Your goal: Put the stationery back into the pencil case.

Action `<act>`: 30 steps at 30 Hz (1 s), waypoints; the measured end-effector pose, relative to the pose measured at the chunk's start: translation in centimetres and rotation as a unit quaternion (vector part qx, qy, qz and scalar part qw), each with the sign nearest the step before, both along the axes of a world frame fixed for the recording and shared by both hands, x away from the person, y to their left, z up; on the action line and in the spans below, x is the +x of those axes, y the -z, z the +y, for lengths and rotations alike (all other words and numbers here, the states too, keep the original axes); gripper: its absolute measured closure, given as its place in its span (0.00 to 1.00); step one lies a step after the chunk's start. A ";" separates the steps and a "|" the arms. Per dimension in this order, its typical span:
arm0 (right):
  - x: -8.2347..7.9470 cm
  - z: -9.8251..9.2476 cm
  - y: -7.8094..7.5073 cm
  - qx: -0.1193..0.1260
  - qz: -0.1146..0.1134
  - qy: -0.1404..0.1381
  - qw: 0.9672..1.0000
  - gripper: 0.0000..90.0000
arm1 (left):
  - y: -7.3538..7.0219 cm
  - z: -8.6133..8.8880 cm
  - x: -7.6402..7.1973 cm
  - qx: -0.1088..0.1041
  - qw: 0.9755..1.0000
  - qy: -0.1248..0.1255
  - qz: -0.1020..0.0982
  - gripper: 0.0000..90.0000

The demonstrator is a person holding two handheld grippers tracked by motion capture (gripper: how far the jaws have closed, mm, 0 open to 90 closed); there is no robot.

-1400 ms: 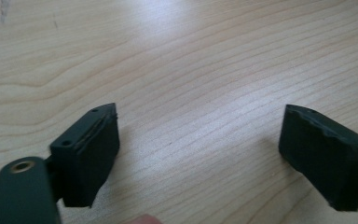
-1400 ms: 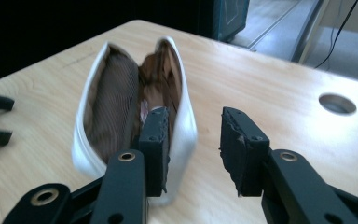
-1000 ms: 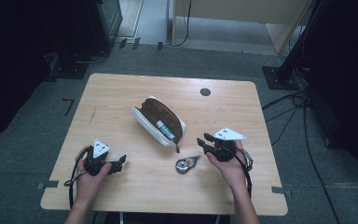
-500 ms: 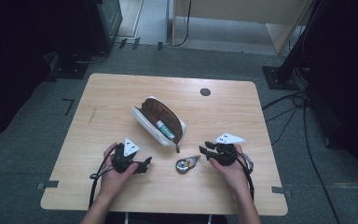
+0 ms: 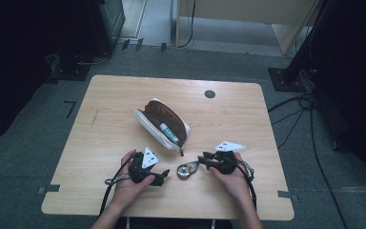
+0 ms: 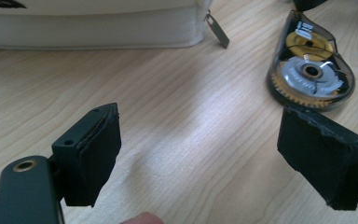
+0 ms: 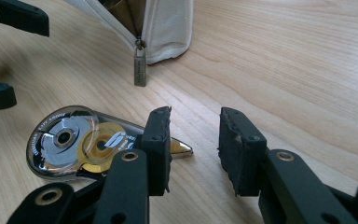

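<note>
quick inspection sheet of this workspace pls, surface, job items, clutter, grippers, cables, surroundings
surface: wooden table, light grain, one dark round spot near the far edge
job's things: correction tape dispenser lying flat; white pencil case unzipped, a white tube with a green part inside it
clutter: nothing seen
grippers: left gripper jaws wide apart over bare wood, dispenser just beyond one jaw; right gripper low at the dispenser's tip, jaws just been closing, nothing between them
cables: one trails from each gripper; more on the floor at right
surroundings: grey floor, dark stands, a wooden unit beyond the table

Bright, soft overhead light on the table (image 5: 124, 95); dark surroundings, mild blur.
</note>
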State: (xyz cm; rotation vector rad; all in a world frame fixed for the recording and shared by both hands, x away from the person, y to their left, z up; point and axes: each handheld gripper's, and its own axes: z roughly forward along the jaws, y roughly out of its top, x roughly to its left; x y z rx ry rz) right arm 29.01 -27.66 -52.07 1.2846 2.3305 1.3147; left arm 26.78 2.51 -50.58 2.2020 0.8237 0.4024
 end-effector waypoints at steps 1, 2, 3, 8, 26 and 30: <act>-0.1 0.1 0.0 0.001 -0.001 0.004 1.000 0.71 | 0.2 0.0 0.0 -0.001 1.000 0.005 0.004 0.16; -0.1 0.2 0.0 0.002 -0.002 0.006 1.000 0.71 | 0.3 0.0 0.0 0.001 1.000 0.008 0.005 0.16; -0.1 0.3 0.1 0.002 -0.002 0.006 1.000 0.71 | 0.4 -0.1 0.0 0.002 1.000 0.012 0.006 0.16; -0.1 0.9 0.0 -0.002 -0.006 0.004 1.000 0.70 | 0.7 -0.6 0.0 0.001 1.000 0.023 0.011 0.16; -0.3 1.7 -0.2 -0.010 -0.002 -0.001 1.000 0.71 | 1.2 -4.4 -1.8 0.023 0.998 0.063 0.008 0.16; -0.2 1.7 -0.1 0.002 0.008 -0.014 1.000 0.74 | 1.1 -3.9 -1.5 0.012 0.997 0.068 0.016 0.19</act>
